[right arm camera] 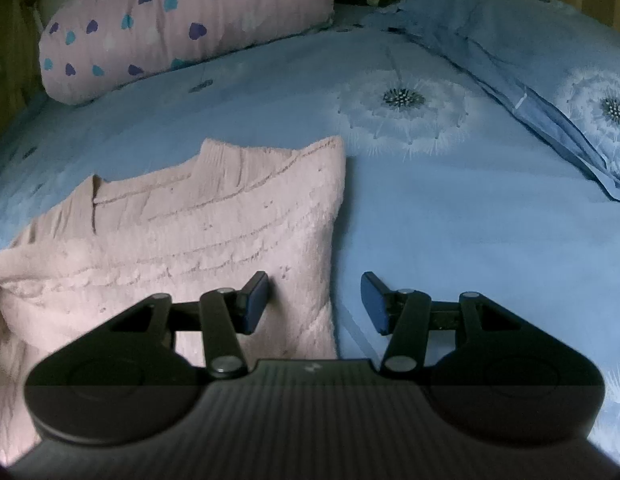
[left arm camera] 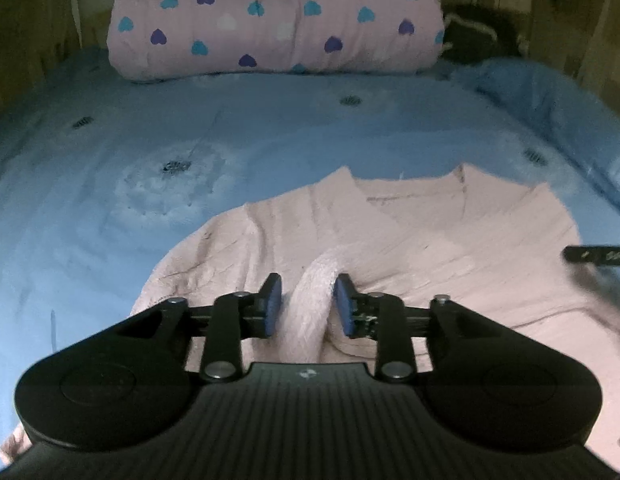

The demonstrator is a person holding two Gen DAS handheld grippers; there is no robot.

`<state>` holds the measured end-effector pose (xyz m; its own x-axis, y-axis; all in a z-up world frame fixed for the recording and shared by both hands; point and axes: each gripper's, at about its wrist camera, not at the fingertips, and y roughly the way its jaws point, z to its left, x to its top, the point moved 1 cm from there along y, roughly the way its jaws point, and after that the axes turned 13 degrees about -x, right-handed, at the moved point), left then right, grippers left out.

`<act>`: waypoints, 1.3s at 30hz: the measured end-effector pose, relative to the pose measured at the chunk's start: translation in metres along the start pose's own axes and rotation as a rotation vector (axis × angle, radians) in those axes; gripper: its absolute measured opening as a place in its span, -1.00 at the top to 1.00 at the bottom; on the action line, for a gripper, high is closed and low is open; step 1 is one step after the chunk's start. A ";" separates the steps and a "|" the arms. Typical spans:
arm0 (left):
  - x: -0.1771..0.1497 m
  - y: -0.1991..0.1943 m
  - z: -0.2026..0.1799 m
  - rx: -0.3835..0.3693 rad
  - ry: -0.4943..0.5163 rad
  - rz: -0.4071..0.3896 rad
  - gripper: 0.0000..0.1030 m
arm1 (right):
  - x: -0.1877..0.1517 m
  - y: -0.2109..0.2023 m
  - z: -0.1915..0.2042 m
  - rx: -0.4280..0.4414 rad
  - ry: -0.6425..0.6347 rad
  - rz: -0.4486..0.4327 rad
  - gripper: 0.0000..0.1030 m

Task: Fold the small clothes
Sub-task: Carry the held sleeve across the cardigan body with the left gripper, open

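A pale pink knitted sweater (left arm camera: 410, 236) lies flat on a blue bedsheet (left arm camera: 109, 200), its neckline at the far end. The knit is soft and fuzzy, with fine ribs and rows of stitching running across the body. Its right side is folded in, leaving a straight, thick edge down the right (right arm camera: 334, 240). On the left, a sleeve (left arm camera: 310, 300) is laid over the body as a rounded, rope-like roll running from near to far along the middle. The left shoulder is rumpled with shallow creases, and the collar shows a small notch.
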<state>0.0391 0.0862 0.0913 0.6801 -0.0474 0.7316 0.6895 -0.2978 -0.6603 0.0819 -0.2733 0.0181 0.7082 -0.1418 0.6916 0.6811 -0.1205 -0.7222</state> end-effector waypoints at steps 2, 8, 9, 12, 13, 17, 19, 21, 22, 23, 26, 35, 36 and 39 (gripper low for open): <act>0.003 -0.009 0.001 -0.007 -0.010 -0.032 0.14 | 0.002 0.001 0.000 0.002 0.005 -0.003 -0.04; 0.008 -0.012 0.014 0.028 -0.046 -0.056 -0.02 | 0.003 0.004 0.004 0.003 0.010 0.005 -0.03; 0.008 -0.009 0.017 0.038 -0.053 -0.054 -0.02 | 0.003 0.004 0.006 0.002 0.008 0.005 -0.04; 0.004 0.002 0.029 0.058 -0.103 -0.051 -0.02 | 0.003 0.005 0.010 0.002 -0.002 0.001 -0.03; 0.003 0.008 0.034 0.057 -0.128 -0.048 -0.02 | 0.004 0.006 0.011 0.000 -0.005 0.000 -0.03; 0.001 0.025 0.051 0.053 -0.206 -0.038 -0.02 | 0.005 0.009 0.011 -0.006 -0.002 -0.003 -0.04; 0.001 0.033 0.058 0.043 -0.245 -0.031 -0.02 | 0.006 0.010 0.010 -0.007 0.002 -0.010 -0.04; 0.000 0.039 0.062 0.032 -0.280 -0.029 -0.02 | 0.007 0.012 0.009 -0.009 0.008 -0.021 -0.04; 0.000 0.041 0.063 0.026 -0.293 -0.030 -0.02 | 0.008 0.014 0.008 -0.008 0.013 -0.025 -0.04; -0.001 0.043 0.064 0.017 -0.307 -0.032 -0.02 | 0.010 0.017 0.007 -0.007 0.021 -0.028 -0.04; -0.002 0.048 0.064 0.014 -0.316 -0.038 -0.01 | 0.014 0.023 0.008 0.008 0.024 -0.050 -0.03; 0.005 0.032 0.039 0.025 -0.119 -0.125 0.58 | 0.021 0.035 0.012 0.091 0.058 -0.099 0.71; 0.008 0.029 0.037 0.026 -0.109 -0.148 0.58 | 0.021 0.031 0.011 0.086 0.070 -0.115 0.71; 0.019 0.027 0.033 0.043 -0.069 -0.205 0.58 | 0.025 0.021 0.007 0.043 0.098 -0.189 0.72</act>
<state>0.0791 0.1091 0.0816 0.5391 0.0760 0.8388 0.8241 -0.2534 -0.5067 0.1154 -0.2723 0.0203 0.5470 -0.2160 0.8088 0.8090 -0.1121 -0.5770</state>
